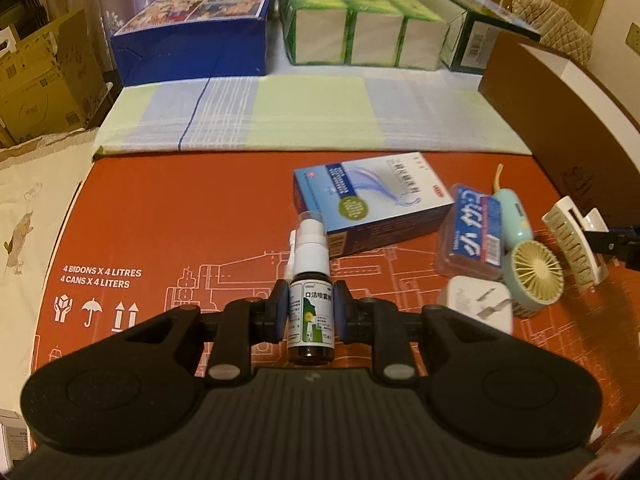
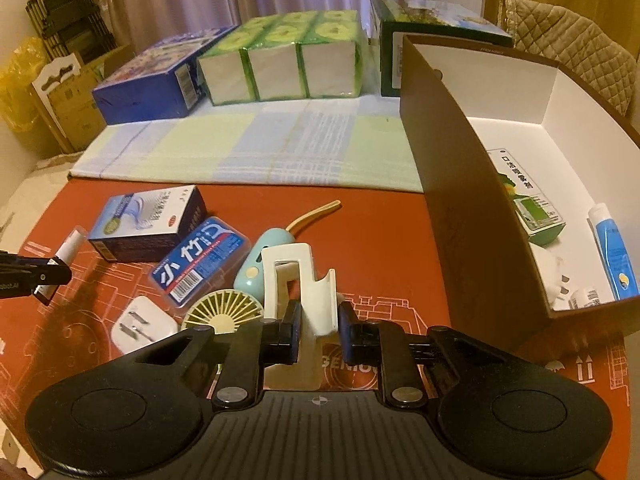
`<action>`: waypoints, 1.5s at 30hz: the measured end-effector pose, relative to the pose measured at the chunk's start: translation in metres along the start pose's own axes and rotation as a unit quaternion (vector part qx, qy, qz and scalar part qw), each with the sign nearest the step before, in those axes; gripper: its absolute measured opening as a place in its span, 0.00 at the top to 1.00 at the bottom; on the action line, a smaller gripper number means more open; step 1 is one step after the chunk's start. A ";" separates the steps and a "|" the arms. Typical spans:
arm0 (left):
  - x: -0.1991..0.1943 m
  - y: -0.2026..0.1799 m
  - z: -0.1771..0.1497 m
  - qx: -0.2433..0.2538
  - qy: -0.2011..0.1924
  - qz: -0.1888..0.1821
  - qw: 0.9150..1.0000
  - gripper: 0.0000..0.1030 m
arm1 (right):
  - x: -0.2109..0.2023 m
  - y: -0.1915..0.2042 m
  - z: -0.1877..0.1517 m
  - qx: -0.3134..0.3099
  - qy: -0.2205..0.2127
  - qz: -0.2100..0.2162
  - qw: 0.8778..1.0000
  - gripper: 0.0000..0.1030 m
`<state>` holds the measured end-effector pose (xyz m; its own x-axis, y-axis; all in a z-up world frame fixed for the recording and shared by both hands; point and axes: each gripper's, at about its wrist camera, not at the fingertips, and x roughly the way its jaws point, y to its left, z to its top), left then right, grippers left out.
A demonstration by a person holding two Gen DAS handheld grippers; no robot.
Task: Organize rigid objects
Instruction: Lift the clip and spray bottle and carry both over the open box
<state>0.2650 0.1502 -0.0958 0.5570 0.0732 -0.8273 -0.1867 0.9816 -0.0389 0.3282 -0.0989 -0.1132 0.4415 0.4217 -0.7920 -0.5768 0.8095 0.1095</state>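
Observation:
My left gripper (image 1: 311,314) is shut on a small brown spray bottle (image 1: 310,264) with a white nozzle, held upright just above the red board (image 1: 160,220). My right gripper (image 2: 319,326) is shut on a cream hair claw clip (image 2: 296,276), which in the left wrist view shows at the right edge as the clip (image 1: 576,248). Between them lie a blue medicine box (image 2: 148,220), a blue floss case (image 2: 200,266), a mint mini fan (image 2: 224,314) and a white charger plug (image 2: 142,326). An open brown box (image 2: 460,184) stands to the right, holding a green carton (image 2: 536,208) and a blue tube (image 2: 614,252).
A checked cloth (image 2: 248,148) lies beyond the red board. Behind it stand a blue box (image 2: 156,84), green tissue packs (image 2: 284,64) and a dark green box (image 2: 424,32). Cardboard boxes (image 1: 44,80) sit off the table's left side.

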 end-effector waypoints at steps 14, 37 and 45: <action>-0.037 -0.030 0.009 0.006 -0.035 -0.015 0.999 0.81 | -0.028 -0.009 -0.001 0.004 -0.020 0.022 1.000 0.85; -0.074 -0.131 0.040 0.073 -0.087 -0.087 0.990 0.81 | -0.088 -0.044 0.004 0.010 -0.063 0.040 0.997 0.85; -0.076 -0.187 0.050 0.111 -0.097 -0.127 0.981 0.81 | -0.107 -0.073 0.003 0.019 -0.076 0.033 0.996 0.85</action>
<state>0.2981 -0.0305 0.0021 0.7104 -0.1676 -0.6836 0.1463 0.9852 -0.0894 0.3251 -0.2020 -0.0343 0.5031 0.5296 -0.6830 -0.5828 0.7914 0.1844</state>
